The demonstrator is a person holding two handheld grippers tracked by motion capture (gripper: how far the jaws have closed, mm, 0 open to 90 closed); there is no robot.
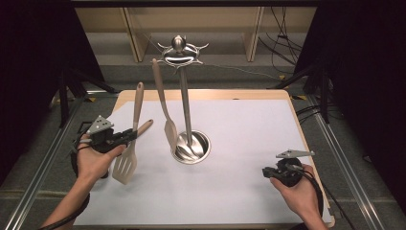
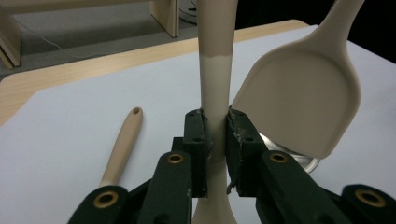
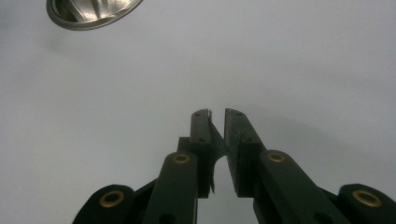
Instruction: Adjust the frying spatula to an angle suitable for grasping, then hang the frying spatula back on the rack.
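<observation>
The left hand-held gripper (image 1: 128,135) clamps the slotted spatula (image 1: 125,165) by its handle above the bench (image 1: 239,191). A second spatula (image 1: 171,132) hangs from the steel rack (image 1: 184,103). The right hand-held gripper (image 3: 217,113) is nearly closed, empty.

Utensil stand (image 1: 184,103) mid-table (image 1: 239,182), solid spatula (image 1: 164,103) hanging on it, slotted spatula (image 1: 125,165) left.

No text, label, brand, number or sign can be read anywhere in these frames. The beige utensils, the metal stand and the white table top carry no legible marking. The black gripper bodies and their grey plates are likewise bare of readable print.
</observation>
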